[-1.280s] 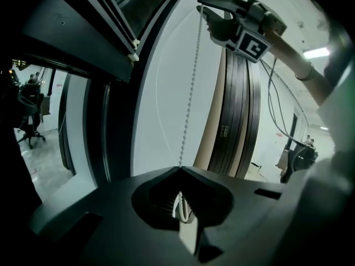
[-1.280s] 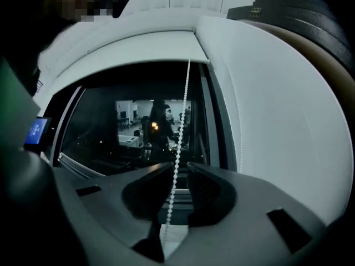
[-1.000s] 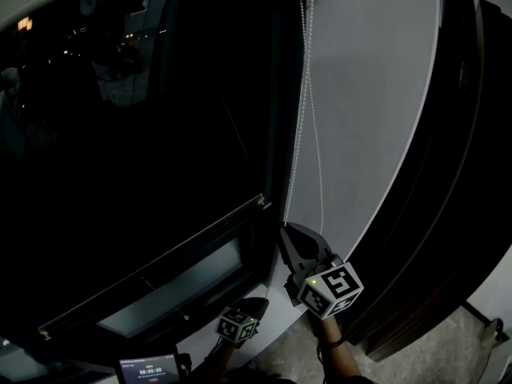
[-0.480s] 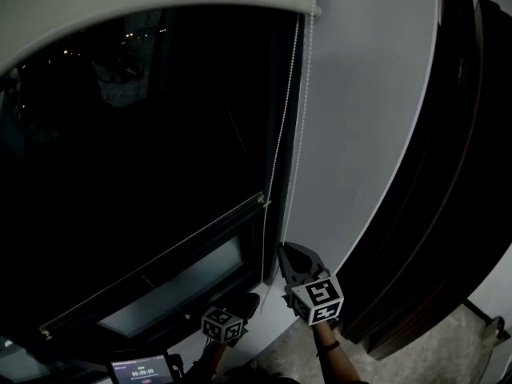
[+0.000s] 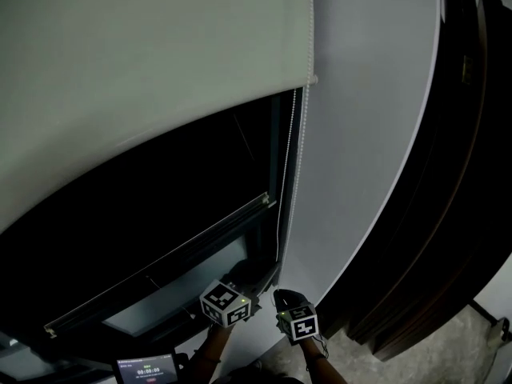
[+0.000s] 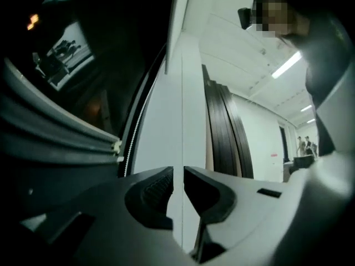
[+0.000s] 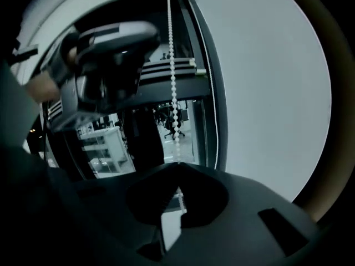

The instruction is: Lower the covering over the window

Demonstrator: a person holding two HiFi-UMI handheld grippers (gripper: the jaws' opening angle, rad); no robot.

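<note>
Presently, the right hand-held gripper [image 7: 176, 164] is clamped on the bead chain [image 7: 172, 82], low beside the window frame [image 5: 282, 214]. The left hand-held gripper [image 6: 178, 177] sits near it, jaws a narrow gap apart and holding nothing. Beyond, the blind [image 5: 160, 70] covers the upper part of the dark window [image 5: 160, 214].

The head view looks steeply down the window [image 5: 160, 238] and the white wall [image 5: 376, 134], with the left tool [image 5: 254, 277] and right tool [image 5: 282, 296] small near its bottom edge. The left gripper view sits low and close to the wall, facing up along it. The right gripper view faces up the bead chain [image 7: 172, 76] towards the glass and catches the left tool. All three views share the chain and the wall.
</note>
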